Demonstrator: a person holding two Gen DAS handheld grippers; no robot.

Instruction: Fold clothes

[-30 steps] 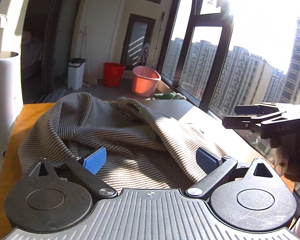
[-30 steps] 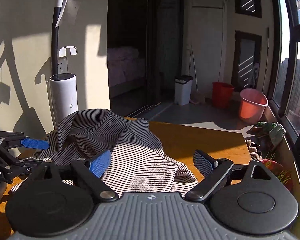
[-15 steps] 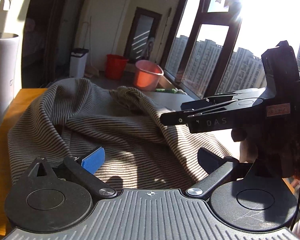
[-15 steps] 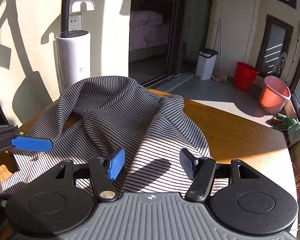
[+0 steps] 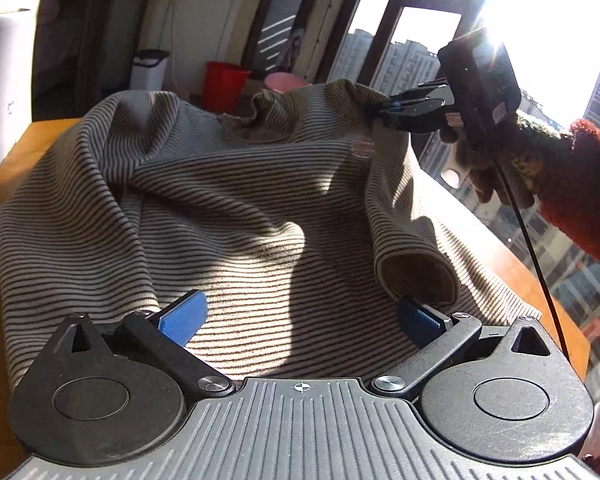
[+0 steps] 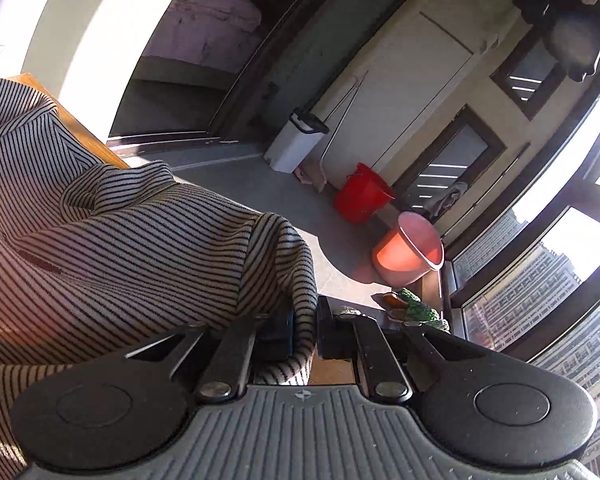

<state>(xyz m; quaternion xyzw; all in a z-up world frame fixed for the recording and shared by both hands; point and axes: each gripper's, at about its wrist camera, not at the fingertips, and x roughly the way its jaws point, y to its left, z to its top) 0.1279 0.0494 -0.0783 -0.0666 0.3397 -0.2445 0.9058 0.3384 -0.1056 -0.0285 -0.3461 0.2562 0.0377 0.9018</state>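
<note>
The right tool (image 5: 384,110) is clenched on the striped shirt's (image 5: 228,216) edge, lifting it off the tabletop (image 5: 496,256); the left tool (image 5: 300,316) sits released just over the fabric's near hem.

Strong sunlight pours through dark-framed windows (image 5: 384,20) on the right, with tall apartment blocks (image 6: 540,292) outside. The wooden table (image 5: 496,248) stands beside the glass. Across the grey floor (image 6: 220,168), a white lidded bin (image 6: 296,144), a red bucket (image 6: 360,194) and a pink bucket (image 6: 410,254) sit along a cream wall (the pink one glowing in the sun). A dark doorway opens onto a bed (image 6: 204,36).
</note>
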